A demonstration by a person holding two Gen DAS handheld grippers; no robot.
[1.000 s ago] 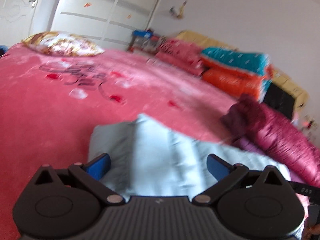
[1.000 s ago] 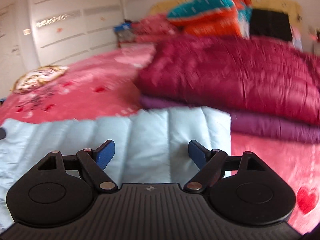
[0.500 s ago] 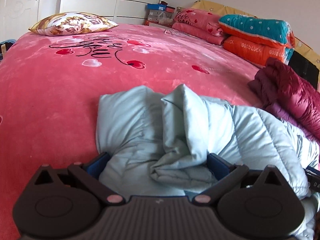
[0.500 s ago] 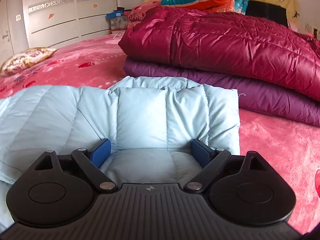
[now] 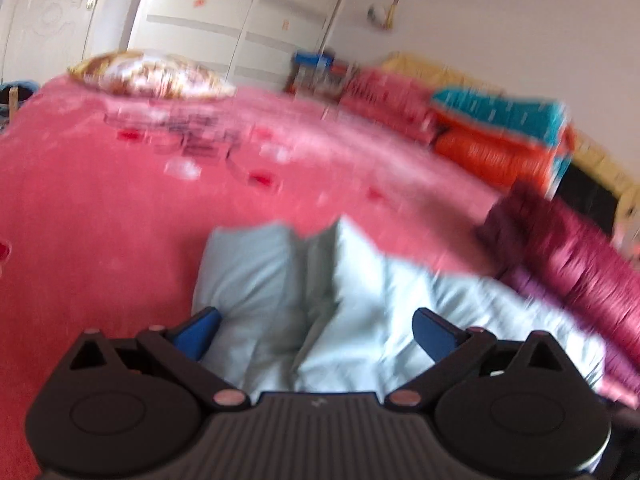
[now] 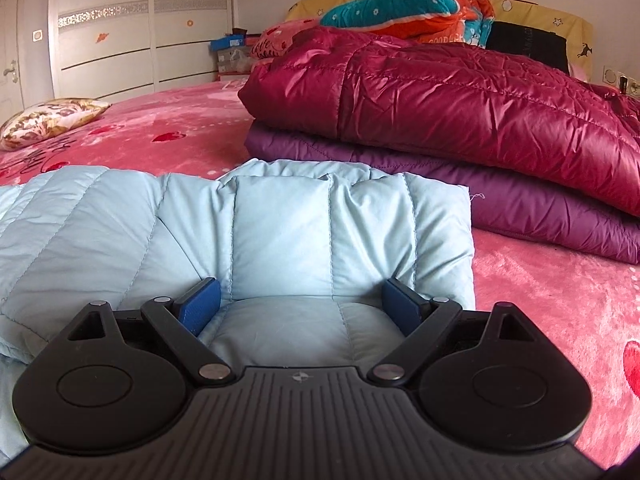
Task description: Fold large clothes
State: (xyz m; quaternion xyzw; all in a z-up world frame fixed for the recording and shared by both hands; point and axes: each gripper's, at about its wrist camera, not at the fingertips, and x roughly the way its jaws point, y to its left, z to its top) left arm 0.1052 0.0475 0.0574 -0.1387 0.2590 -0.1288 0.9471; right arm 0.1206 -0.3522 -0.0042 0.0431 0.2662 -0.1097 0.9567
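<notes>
A pale blue quilted down jacket (image 6: 280, 236) lies partly folded on the pink bed. In the right wrist view my right gripper (image 6: 300, 304) is open, its blue pads (image 6: 200, 306) pressed low against the jacket's right end, fabric lying between them. In the blurred left wrist view my left gripper (image 5: 316, 332) is open and held just above the jacket's bunched left end (image 5: 288, 292), where a fold stands up between the pads.
Folded maroon (image 6: 460, 96) and purple (image 6: 520, 208) down jackets are stacked right of the blue one. Teal and orange bedding (image 6: 420, 12) lies behind them. A patterned pillow (image 6: 52, 120) sits at the far left, and white wardrobes (image 6: 120, 40) stand beyond the bed (image 6: 560, 300).
The left gripper has lifted and swung away from the jacket, so its view is blurred and the jacket sits farther off. The right gripper has barely moved, staying low on the jacket.
</notes>
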